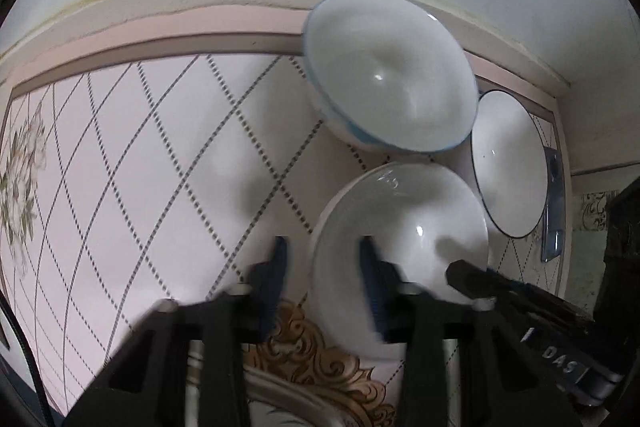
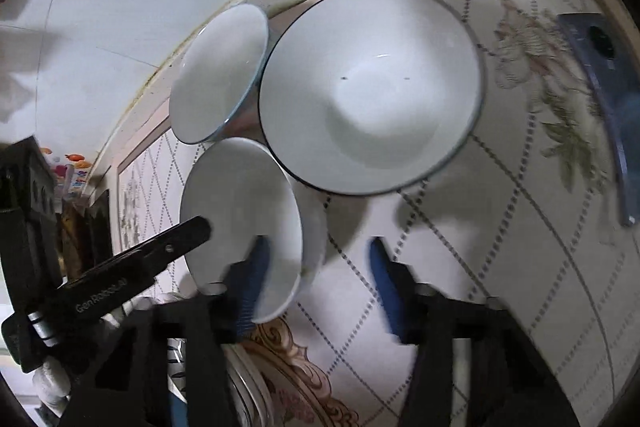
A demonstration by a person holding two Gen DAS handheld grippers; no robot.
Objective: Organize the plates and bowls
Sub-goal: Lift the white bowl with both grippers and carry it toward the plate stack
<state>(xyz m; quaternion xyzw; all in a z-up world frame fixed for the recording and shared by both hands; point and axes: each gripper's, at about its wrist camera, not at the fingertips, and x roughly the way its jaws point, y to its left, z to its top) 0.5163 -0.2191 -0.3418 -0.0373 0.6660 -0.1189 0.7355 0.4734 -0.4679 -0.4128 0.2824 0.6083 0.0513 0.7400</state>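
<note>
Three bowls are seen clustered at the far side of the worktop, close to the wall. The plain white bowl lies nearest both grippers and is taken to be the thing in hand.

L gripper: jaws stand apart and straddle the near-left rim of the white bowl, one finger outside it, the other over the inside wall. Whether the rim is actually touched cannot be told, given motion blur.

R gripper: jaws also apart, nothing clamped. Its left finger sits over the same white bowl at the right rim, the other finger over bare worktop.

So the bowl lies btwn the two grippers, a rim wall inside each open pair of jaws. L is judged slightly better placed, its jaws being centred on the rim.

The blue-rimmed bowl is farther off; the dark-rimmed bowl is far right, just beside the others. A bowl has no long axis, so approach is prob. set by rim direction only.

A phone lies at the right.
</note>
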